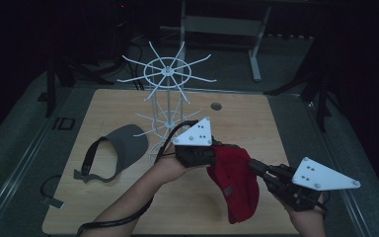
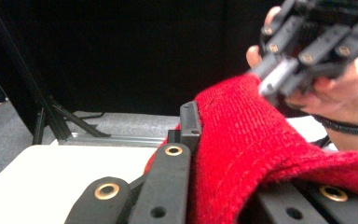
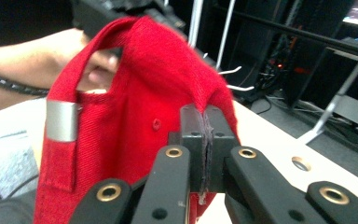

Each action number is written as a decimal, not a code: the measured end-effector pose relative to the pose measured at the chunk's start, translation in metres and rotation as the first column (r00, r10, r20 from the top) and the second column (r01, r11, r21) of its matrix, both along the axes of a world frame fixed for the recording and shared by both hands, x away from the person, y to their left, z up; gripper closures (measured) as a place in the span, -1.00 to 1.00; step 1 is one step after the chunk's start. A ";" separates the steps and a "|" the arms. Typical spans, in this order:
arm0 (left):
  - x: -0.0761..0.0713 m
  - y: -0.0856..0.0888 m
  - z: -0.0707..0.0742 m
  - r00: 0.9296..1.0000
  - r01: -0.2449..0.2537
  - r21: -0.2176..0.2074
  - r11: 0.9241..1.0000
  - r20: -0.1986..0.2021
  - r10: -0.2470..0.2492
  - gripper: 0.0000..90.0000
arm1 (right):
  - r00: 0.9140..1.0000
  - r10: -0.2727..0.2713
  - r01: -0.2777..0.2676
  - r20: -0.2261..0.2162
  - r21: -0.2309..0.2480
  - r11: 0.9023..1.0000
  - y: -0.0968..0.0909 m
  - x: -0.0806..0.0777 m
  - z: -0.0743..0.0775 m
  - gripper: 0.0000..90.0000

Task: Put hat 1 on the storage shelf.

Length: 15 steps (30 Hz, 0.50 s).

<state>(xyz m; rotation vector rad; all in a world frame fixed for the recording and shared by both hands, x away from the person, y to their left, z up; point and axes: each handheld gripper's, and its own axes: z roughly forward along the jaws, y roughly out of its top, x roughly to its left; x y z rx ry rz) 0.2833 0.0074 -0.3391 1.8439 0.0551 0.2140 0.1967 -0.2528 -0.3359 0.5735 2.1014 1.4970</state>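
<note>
Red cap [image 1: 236,183] hangs in the air above the table's near edge, right of centre, stretched between both grippers. Left gripper [image 1: 211,154] pinches the cap's upper rim; in the left gripper view the knit fabric [image 2: 242,154] drapes over its fingers [image 2: 189,122], which are pressed together on the cloth. Right gripper [image 1: 254,167] clamps the opposite edge; the right gripper view shows its fingers [image 3: 199,126] closed on a thin fold of the fabric beside the back strap and its silver buckle [image 3: 61,121]. Holding at two opposed points likely keeps the crown spread open, so that it can be set over a prong of the white wire rack [image 1: 168,74], which stands near the table's far edge.

Table [image 1: 128,197] is a light wooden board with a round cable port [image 1: 216,106] toward the far right corner. A grey visor [image 1: 116,154] lies flat toward the left edge. Surroundings are dark: grey floor, black stand legs, a pale frame behind.
</note>
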 end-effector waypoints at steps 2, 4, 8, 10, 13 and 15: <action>-0.002 -0.001 -0.001 1.000 0.009 0.006 1.000 0.006 -0.009 1.00 | 1.000 -0.016 0.016 0.005 0.006 1.000 -0.001 -0.001 0.002 0.98; -0.003 -0.001 0.000 1.000 0.014 0.007 1.000 0.009 -0.014 0.99 | 0.999 -0.032 0.031 0.013 0.011 0.999 -0.002 -0.002 0.004 0.98; -0.004 0.000 0.000 1.000 -0.004 0.004 1.000 0.013 0.004 0.74 | 0.999 -0.052 0.051 0.016 0.029 0.998 -0.004 -0.002 0.008 0.98; -0.003 0.003 0.000 1.000 -0.013 -0.004 1.000 0.003 0.013 0.54 | 0.997 -0.072 0.071 0.024 0.039 0.997 -0.005 -0.001 0.009 0.98; -0.004 0.007 0.000 0.999 -0.047 -0.002 0.999 0.010 0.047 0.33 | 0.996 -0.086 0.085 0.027 0.047 0.995 -0.008 0.000 0.012 0.98; -0.005 0.009 0.000 0.997 -0.071 0.001 0.998 0.018 0.071 0.26 | 0.995 -0.094 0.093 0.031 0.052 0.994 -0.009 0.000 0.014 0.98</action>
